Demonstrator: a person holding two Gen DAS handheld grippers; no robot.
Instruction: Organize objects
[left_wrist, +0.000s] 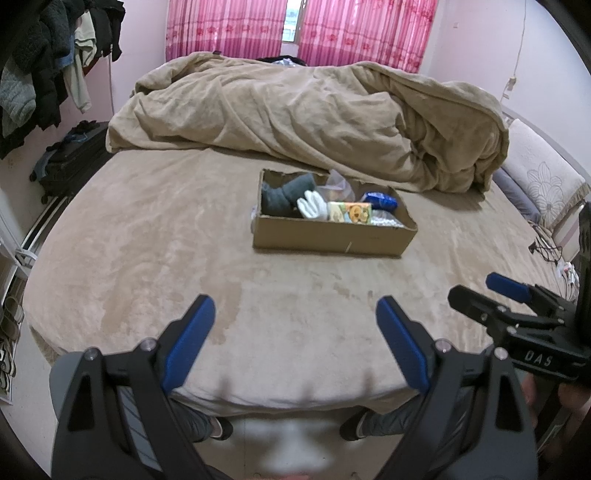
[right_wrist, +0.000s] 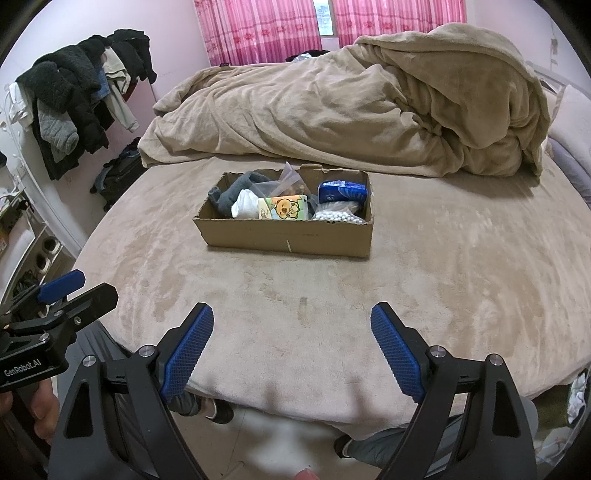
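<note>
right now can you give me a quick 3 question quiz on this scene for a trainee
1. True or false: the left hand-held gripper and the right hand-held gripper both stand open with nothing between their fingers.
2. Multiple choice: where is the blue packet in the cardboard box, as the right wrist view shows it? A) left end B) middle C) right end, far side
3. Short answer: what lies heaped on the bed behind the box?

Key:
1. True
2. C
3. A crumpled tan blanket
</note>
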